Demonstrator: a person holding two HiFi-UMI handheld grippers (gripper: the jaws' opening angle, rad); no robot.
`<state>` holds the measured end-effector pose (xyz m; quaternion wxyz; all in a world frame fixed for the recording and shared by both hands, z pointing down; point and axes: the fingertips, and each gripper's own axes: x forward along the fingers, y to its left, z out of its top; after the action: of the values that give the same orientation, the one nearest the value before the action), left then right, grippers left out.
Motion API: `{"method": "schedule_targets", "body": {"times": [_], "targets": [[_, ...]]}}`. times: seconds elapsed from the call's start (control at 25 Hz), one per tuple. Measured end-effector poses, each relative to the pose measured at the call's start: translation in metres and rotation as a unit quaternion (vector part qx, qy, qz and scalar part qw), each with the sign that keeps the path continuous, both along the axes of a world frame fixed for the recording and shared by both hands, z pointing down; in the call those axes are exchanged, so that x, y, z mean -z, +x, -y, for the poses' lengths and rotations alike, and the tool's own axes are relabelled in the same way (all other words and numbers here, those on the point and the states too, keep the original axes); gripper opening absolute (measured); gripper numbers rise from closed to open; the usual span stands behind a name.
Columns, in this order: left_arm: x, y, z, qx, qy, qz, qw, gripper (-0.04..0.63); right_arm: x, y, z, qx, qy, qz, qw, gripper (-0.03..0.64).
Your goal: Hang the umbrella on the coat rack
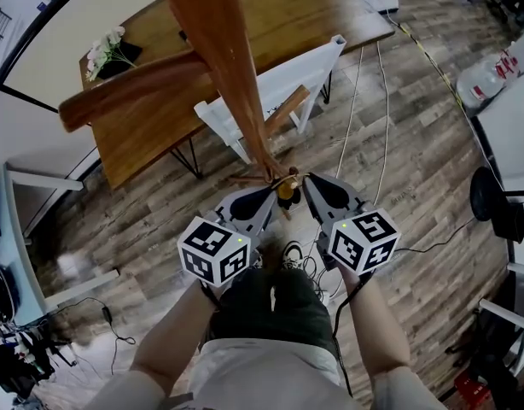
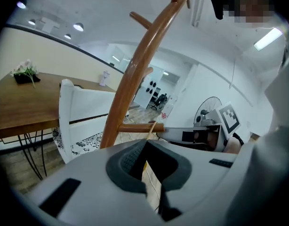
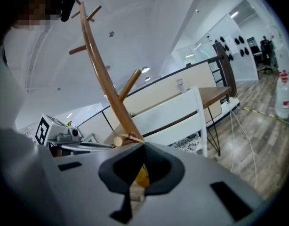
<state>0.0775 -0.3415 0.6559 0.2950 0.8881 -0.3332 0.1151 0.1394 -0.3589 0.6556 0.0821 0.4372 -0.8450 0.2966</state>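
Observation:
The wooden coat rack [image 1: 236,67] rises toward me, with a short low peg [image 1: 249,178] near its foot. Both grippers meet just beside that peg around a yellow umbrella handle [image 1: 286,191]. My left gripper [image 1: 275,193] is shut on a thin tan strap [image 2: 153,126] that runs up to the peg [image 2: 137,127]. My right gripper [image 1: 306,182] is shut on the yellow handle [image 3: 141,177], close under the peg [image 3: 121,140]. The grippers and my body hide the rest of the umbrella.
A white chair [image 1: 279,84] stands right behind the rack, and a long wooden table [image 1: 160,118] with flowers [image 1: 104,49] behind that. White cables [image 1: 364,118] trail over the wood floor at right. A black fan [image 1: 492,195] stands far right.

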Motion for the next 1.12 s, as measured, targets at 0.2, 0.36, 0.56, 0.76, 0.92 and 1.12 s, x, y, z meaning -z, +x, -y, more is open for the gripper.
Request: {"method": "schedule_targets", "body": {"times": [0.2, 0.36, 0.56, 0.76, 0.92, 1.12], "targets": [[-0.016, 0.004, 0.003, -0.02, 0.0, 0.017, 0.9997, 0.002, -0.015, -0.014, 0.002, 0.031, -0.005, -0.002, 1.0, 0.005], [-0.028, 0.002, 0.012, -0.031, -0.002, 0.018, 0.9994, 0.002, -0.026, -0.027, 0.005, 0.05, -0.018, 0.002, 0.999, 0.02], [-0.042, -0.006, 0.023, -0.038, -0.02, 0.047, 0.998, 0.003, -0.032, -0.034, 0.011, 0.045, -0.038, -0.002, 0.998, 0.005], [-0.038, -0.021, 0.02, -0.019, -0.032, 0.056, 0.9977, 0.003, -0.022, -0.026, 0.015, 0.029, -0.05, -0.015, 0.998, 0.005], [-0.018, -0.029, 0.015, -0.008, -0.03, 0.051, 0.9982, 0.003, -0.001, -0.015, 0.017, 0.014, -0.048, -0.017, 0.999, 0.004], [0.025, -0.041, 0.015, 0.006, -0.011, 0.048, 0.9988, 0.003, 0.042, -0.01, 0.016, 0.01, -0.029, -0.024, 0.999, 0.005]]}}
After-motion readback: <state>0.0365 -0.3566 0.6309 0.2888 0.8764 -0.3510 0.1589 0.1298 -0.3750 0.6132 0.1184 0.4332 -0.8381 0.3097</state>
